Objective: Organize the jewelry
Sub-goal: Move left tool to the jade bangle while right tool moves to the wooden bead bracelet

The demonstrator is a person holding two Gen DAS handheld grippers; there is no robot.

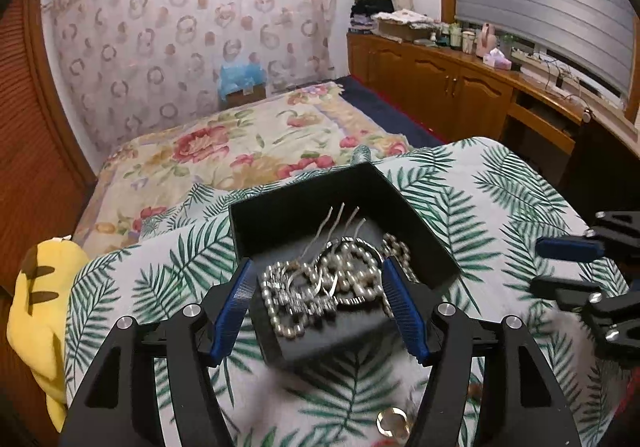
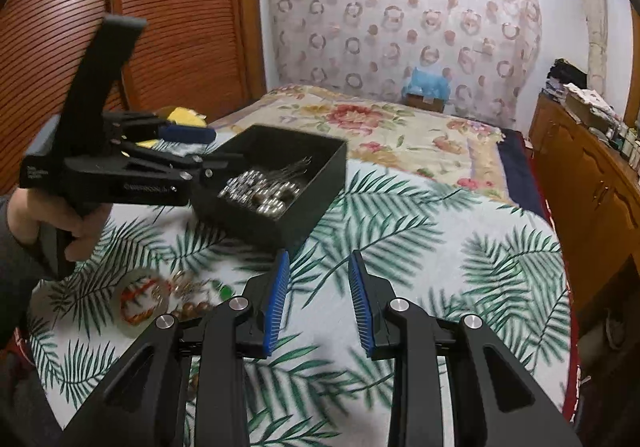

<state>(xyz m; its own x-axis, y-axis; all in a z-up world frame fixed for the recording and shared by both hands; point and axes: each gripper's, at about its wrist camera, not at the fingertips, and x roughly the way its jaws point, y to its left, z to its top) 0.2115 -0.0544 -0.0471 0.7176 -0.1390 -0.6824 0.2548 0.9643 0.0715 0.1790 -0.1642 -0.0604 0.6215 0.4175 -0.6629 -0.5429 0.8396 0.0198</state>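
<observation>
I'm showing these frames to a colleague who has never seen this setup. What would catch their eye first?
Probably the black box on the palm-leaf bedspread, heaped with pearl and silver jewelry; the left gripper hangs open right over that pile. More pieces, amber beads among them, lie loose on the bedspread at the lower left of the right wrist view, while the right gripper is empty above bare fabric.

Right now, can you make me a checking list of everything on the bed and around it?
Surface: palm-leaf blanket over a floral bedspread.
Job's things: black box holding pearl strings; loose bracelets on the blanket.
Clutter: yellow plush toy at the bed's edge.
Grippers: left gripper open over the box; right gripper open, empty.
Cables: wires on the wooden counter.
Surroundings: patterned curtain, slatted door.
</observation>
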